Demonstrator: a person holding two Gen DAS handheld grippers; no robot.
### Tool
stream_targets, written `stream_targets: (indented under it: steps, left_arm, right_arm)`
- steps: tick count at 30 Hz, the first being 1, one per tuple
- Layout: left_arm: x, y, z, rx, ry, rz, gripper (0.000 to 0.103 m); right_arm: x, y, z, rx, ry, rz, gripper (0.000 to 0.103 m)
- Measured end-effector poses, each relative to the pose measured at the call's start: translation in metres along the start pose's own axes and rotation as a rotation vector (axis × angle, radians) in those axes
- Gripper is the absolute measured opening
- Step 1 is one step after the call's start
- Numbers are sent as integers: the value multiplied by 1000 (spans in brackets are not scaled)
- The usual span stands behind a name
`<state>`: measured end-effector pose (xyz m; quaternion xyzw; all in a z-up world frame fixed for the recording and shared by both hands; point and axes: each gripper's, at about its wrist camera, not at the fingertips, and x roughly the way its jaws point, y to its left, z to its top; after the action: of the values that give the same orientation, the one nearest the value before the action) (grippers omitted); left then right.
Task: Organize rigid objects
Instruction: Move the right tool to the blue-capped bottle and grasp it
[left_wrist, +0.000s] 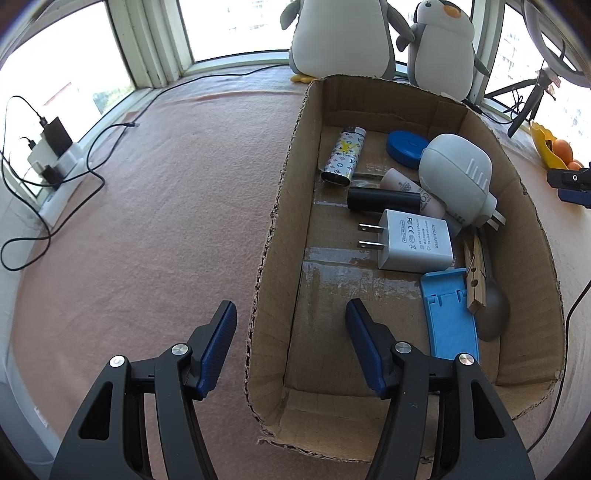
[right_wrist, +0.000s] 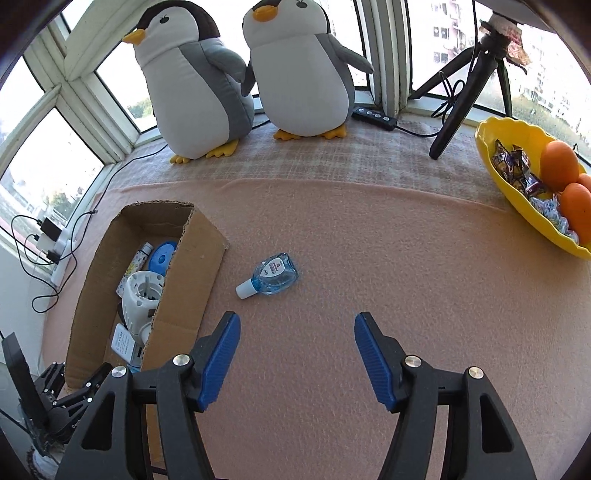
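Cardboard box (left_wrist: 280, 221) on pink-covered worktop (right_wrist: 369, 258), holding a lighter (left_wrist: 343, 155), charger plug (left_wrist: 413, 240), blue stand (left_wrist: 448, 314), clothespin (left_wrist: 474, 273). Left gripper (left_wrist: 291, 314) straddles the box's near wall, jaws spread, nothing between them. Right gripper (right_wrist: 295, 325) over bare cloth, jaws spread and empty; small blue bottle (right_wrist: 271, 275) lies on its side just beyond, beside the box.
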<state>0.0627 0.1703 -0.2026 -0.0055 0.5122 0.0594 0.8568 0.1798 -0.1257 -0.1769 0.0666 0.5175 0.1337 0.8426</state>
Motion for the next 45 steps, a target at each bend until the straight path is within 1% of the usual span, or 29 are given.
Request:
stream_targets:
  steps: [4, 7, 12, 19, 23, 27, 32, 36, 41, 42, 45]
  left_arm:
    - [0, 1, 0, -2, 1, 3, 62]
    - [0, 1, -1, -2, 1, 3, 62]
    - [0, 0, -1, -1, 1, 3, 62]
    - [0, 0, -1, -3, 2, 1, 61]
    - [0, -1, -2, -4, 2, -3, 62]
    - [0, -1, -1, -3, 2, -5, 62]
    - [0, -1, -1, -5, 2, -4, 62]
    - [0, -1, -1, -6, 2, -5, 62]
    - [0, -1, -1, -7, 2, -5, 61]
    - [0, -1, -1, -7, 2, -5, 61]
    - [0, -1, -1, -6, 3, -5, 61]
  right_arm:
    - [11, -5, 8, 90, 21, 30, 60]
    - [22, -4, 15, 134, 34, 25, 60]
    - [42, -5, 25, 237, 87, 36, 60]
    - [60, 1, 35, 282, 107, -1, 60]
    - [69, 11, 40, 234, 104, -64, 59]
    - [76, 19, 42, 186, 115, -96, 57]
    - [83, 26, 43, 126, 123, -153, 51]
    - [81, 28, 39, 69, 135, -160, 47]
    - [75, 26, 28, -21, 145, -167, 38]
    - [74, 25, 27, -33, 143, -167, 36]
    - [70, 18, 25, -38, 138, -154, 29]
